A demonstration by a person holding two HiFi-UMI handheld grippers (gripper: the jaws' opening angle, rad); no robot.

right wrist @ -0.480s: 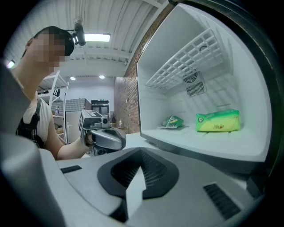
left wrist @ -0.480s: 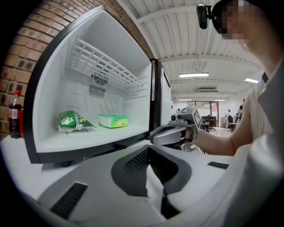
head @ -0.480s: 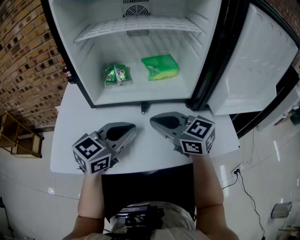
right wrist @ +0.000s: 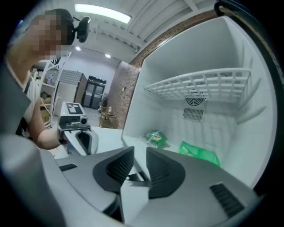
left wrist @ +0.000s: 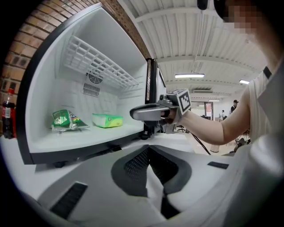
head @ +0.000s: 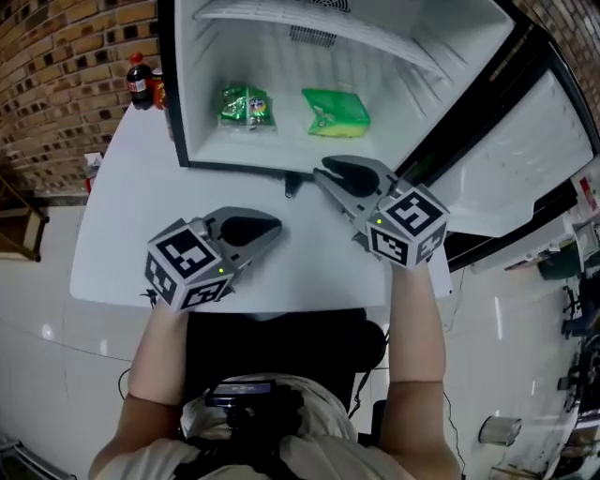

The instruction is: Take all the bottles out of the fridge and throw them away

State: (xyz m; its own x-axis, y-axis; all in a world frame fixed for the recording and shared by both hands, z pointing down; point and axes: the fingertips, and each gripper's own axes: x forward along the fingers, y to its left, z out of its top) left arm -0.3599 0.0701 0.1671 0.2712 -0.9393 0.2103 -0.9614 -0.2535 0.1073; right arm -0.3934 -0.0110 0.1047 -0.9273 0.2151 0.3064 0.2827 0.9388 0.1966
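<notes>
No bottle shows inside the open fridge [head: 187, 112]; its floor holds a green snack bag [head: 246, 106] and a green packet [head: 336, 112]. A cola bottle [head: 140, 81] stands on the table outside the fridge's left wall, also seen as the bottle [left wrist: 8, 116] in the left gripper view. My left gripper [head: 272, 225] hovers over the table in front of the fridge, jaws closed together on nothing [left wrist: 148, 150]. My right gripper [head: 328, 169] is at the fridge's front sill, jaws a little apart and empty [right wrist: 140, 153].
The fridge door [head: 525, 141] stands swung open to the right. A white wire shelf [head: 375, 28] spans the upper fridge. The white table [head: 122, 234] ends just before my body. A brick wall [head: 56, 47] runs along the left. A small foot [head: 292, 187] juts from the fridge's base.
My right gripper has moved forward to the fridge's front sill. The head view has shifted, and the cola bottle beside the fridge now shows. The left gripper stays over the table.
</notes>
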